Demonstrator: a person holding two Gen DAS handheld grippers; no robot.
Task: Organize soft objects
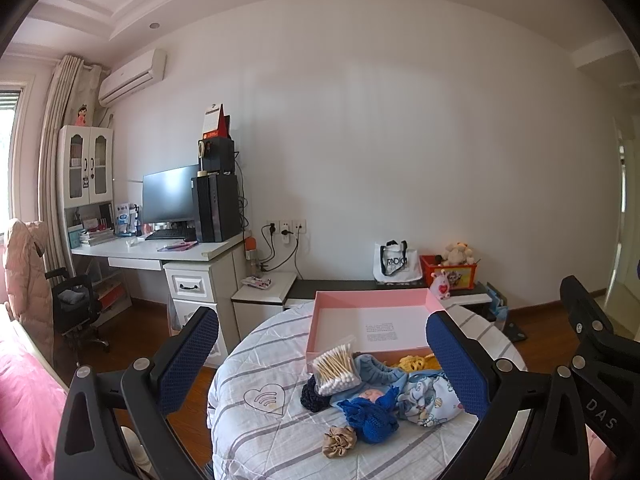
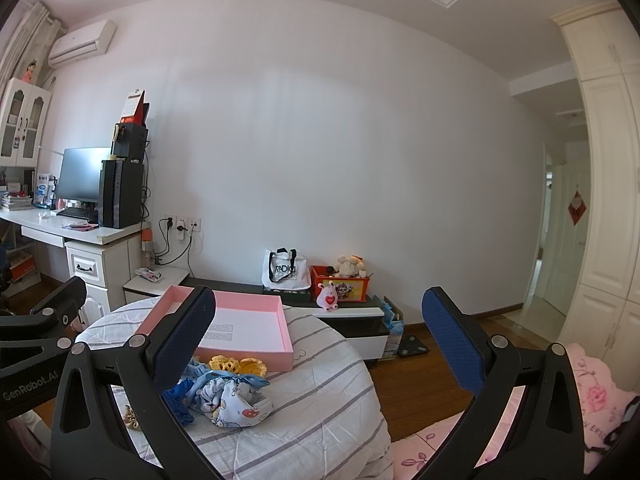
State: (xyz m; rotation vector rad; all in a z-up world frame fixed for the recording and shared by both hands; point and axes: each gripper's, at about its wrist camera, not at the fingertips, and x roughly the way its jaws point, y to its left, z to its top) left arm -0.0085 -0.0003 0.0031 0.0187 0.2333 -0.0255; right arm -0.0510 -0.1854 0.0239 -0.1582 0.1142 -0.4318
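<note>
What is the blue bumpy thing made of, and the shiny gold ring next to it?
The blue bumpy thing looks like crocheted yarn: you can see knotted loops and a matte, fuzzy surface. The gold ring, a scrunchie, looks like satiny fabric, gathered in soft folds with a slight sheen. Both lie on the striped quilt.

Box (image 1: 320,320) at back of table (image 1: 256,432); cotton buds (image 1: 336,368) lean on its front-left corner, cloth heap (image 1: 384,396) in front, scrunchie (image 1: 339,441) nearest.

Both wrist views look along their tongs, sharing the pink box (image 1: 372,304).
</note>
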